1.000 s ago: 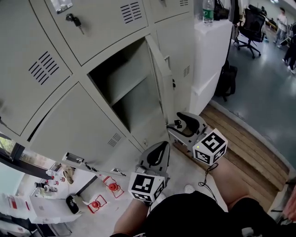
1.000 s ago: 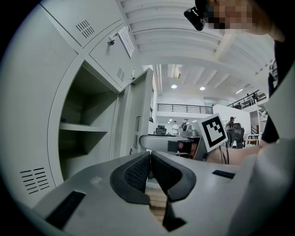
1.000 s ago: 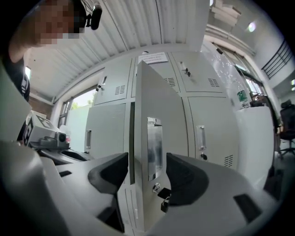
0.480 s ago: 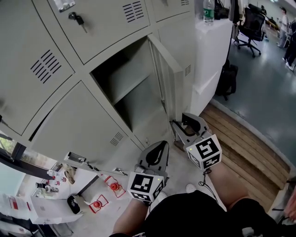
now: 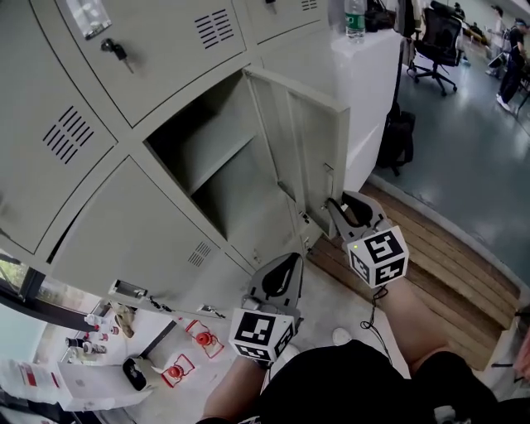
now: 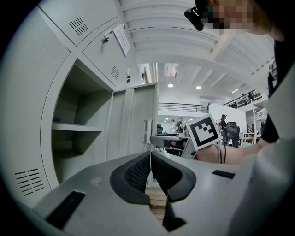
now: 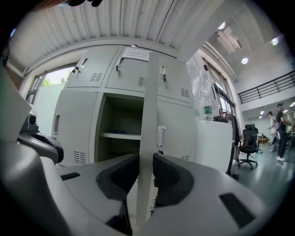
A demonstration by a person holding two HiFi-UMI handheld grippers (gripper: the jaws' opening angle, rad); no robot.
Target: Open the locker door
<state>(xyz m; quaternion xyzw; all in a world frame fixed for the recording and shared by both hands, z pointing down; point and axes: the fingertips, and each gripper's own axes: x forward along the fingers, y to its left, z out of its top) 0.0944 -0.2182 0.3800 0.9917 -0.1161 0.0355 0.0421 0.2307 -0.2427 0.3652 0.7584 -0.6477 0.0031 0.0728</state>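
Note:
The grey locker door (image 5: 308, 137) stands swung out from its open compartment (image 5: 207, 178), which holds one shelf. My right gripper (image 5: 334, 204) is at the door's free lower edge. Its jaws have just been closing, and in the right gripper view the door edge (image 7: 149, 115) runs upright between the pads of the right gripper (image 7: 145, 177), which press on it. My left gripper (image 5: 287, 263) hangs lower, in front of the lockers, shut with nothing in it. In the left gripper view the left gripper (image 6: 150, 167) has its pads touching, with the door (image 6: 138, 120) beyond them.
A key (image 5: 117, 51) hangs in the locker above. A white cabinet (image 5: 373, 79) with a water bottle (image 5: 354, 16) stands right of the lockers, a black bag (image 5: 399, 137) beside it. Wooden planks (image 5: 451, 248) lie at right, small red items (image 5: 182, 364) on the floor at left.
The door has swung further out to the right. My right gripper has moved to the door's edge and closed on it. The left gripper has stayed put.

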